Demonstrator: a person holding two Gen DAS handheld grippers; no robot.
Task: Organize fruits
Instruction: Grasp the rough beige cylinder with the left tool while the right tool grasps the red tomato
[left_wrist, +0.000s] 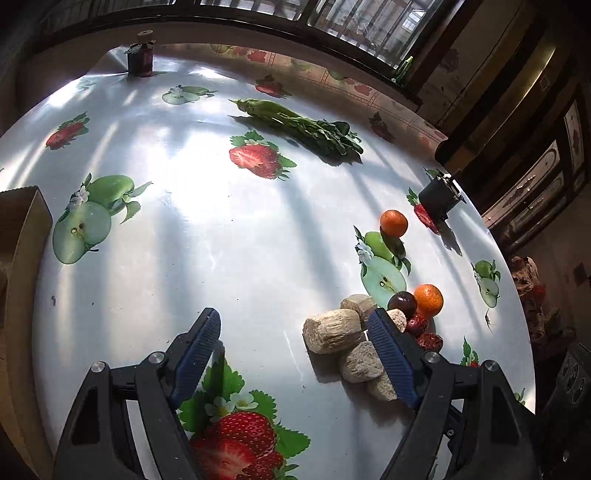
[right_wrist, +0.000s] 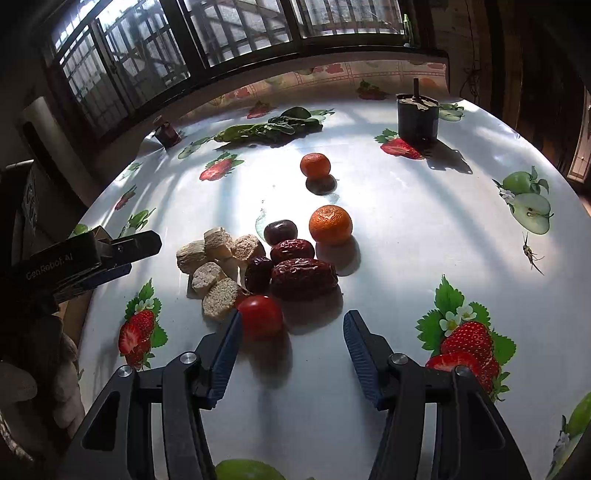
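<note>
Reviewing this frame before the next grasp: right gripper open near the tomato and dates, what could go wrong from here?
1. The small red tomato sits against the right gripper's left finger, not centred; closing may roll it off.
2. The dates lie packed right behind it, so a forward push could scatter them.
3. The left gripper's right finger sits among the beige chunks; moving it may drag them.

Left gripper (left_wrist: 295, 332) hangs spread wide above the surface (left_wrist: 221, 240). Beige root chunks (left_wrist: 332, 330) lie beside its right finger. Dark plum (left_wrist: 402, 302), near orange (left_wrist: 428, 300) and red dates (left_wrist: 424, 334) cluster behind; far orange (left_wrist: 393, 223) sits apart. Leafy greens (left_wrist: 306, 127) lie farther off.
</note>
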